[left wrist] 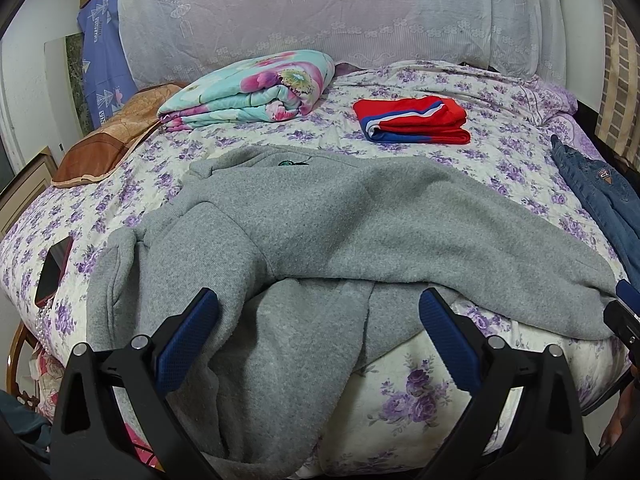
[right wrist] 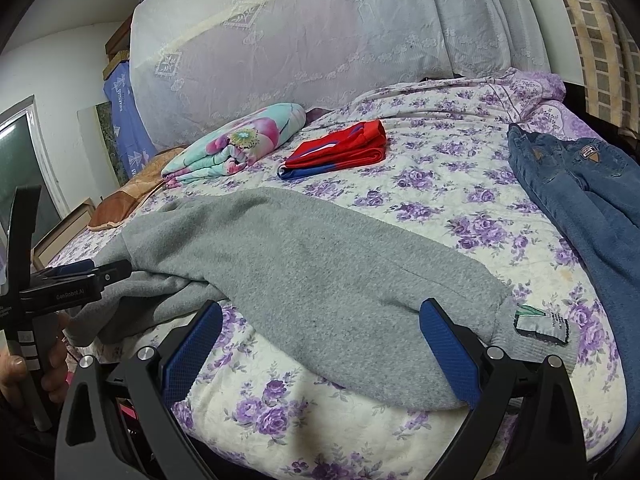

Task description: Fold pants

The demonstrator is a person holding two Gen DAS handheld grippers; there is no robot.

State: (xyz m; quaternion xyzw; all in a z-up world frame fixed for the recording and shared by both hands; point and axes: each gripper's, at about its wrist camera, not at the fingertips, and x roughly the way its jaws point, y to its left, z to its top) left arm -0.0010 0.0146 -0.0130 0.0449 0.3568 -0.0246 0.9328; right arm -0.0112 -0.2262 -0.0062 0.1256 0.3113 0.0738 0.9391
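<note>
Spread wide and empty, both grippers, left gripper point(left wrist: 319, 330) and right gripper point(right wrist: 320, 334), face gray sweatpants point(left wrist: 320, 224) lying crosswise along the bed point(left wrist: 416, 396) edge, one leg overhanging; the right gripper sits nearest the waistband label point(right wrist: 542, 326).

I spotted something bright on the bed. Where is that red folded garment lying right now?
The red folded garment lies toward the far side of the bed, right of the floral folded quilt and beyond the grey pants.

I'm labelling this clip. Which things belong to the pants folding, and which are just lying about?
Job:
grey pants
left hand-held gripper, open
right hand-held gripper, open

Lying about:
folded red garment
floral quilt
jeans
phone
brown pillow
</note>
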